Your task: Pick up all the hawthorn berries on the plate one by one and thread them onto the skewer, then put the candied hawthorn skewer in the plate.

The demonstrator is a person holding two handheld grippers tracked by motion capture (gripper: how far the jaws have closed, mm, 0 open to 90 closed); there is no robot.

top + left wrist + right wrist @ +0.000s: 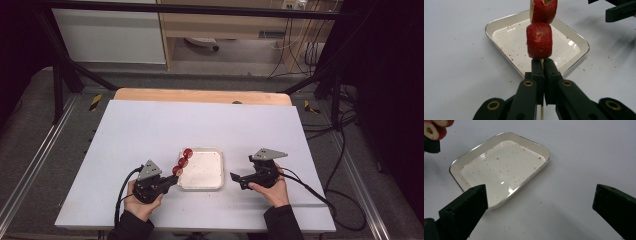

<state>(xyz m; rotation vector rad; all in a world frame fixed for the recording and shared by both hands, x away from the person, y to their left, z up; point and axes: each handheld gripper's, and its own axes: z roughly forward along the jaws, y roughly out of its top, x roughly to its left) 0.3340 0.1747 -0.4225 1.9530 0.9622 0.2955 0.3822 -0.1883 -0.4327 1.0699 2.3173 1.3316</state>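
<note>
My left gripper (543, 65) is shut on a thin wooden skewer (541, 113) threaded with red fruit pieces (539, 41). In the high view the skewer with three red pieces (181, 162) slants up from the left gripper (173, 179) over the left rim of a white square tray (220, 170). The tray (499, 35) holds just red crumbs. To the tray's right, my right gripper (236, 180) points toward it, clear of it. Its jaws stand wide open in the right gripper view (540, 197), nothing between them, the tray (499, 167) ahead and the fruit (435, 127) at top left.
A white sheet (150, 125) covers the table, with a bare wooden strip (200, 95) along the far edge. Red crumbs dot the sheet around the tray. Black frame bars and cables stand beyond the table's sides.
</note>
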